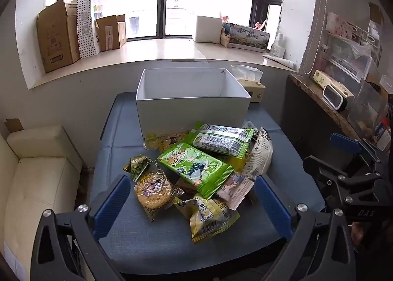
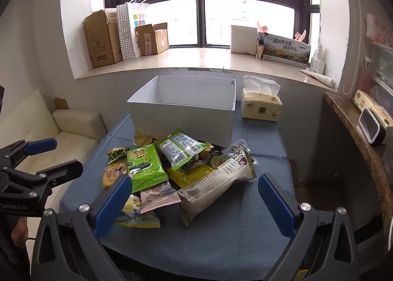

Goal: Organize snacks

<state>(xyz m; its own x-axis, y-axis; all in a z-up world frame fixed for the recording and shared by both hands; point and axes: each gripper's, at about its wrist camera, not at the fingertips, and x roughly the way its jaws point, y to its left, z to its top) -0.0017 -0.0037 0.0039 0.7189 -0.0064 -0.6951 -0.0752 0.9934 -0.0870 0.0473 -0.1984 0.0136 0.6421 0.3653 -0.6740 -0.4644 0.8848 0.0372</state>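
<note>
Both grippers, left (image 1: 191, 205) and right (image 2: 194, 203), hung wide open and empty over the snacks (image 1: 196, 170), heaped on the desk (image 1: 152, 239) before the box (image 1: 191, 106). Taking one top packet by its edge would probably avoid dragging neighbours.

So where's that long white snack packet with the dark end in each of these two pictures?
Left wrist view: the white snack packet lies at the pile's right edge, upright in the picture, partly tucked behind green packets.
Right wrist view: the same packet lies diagonally at the pile's front right, barcode end nearest the camera.
Shared landmark: the open white box behind the pile.
</note>
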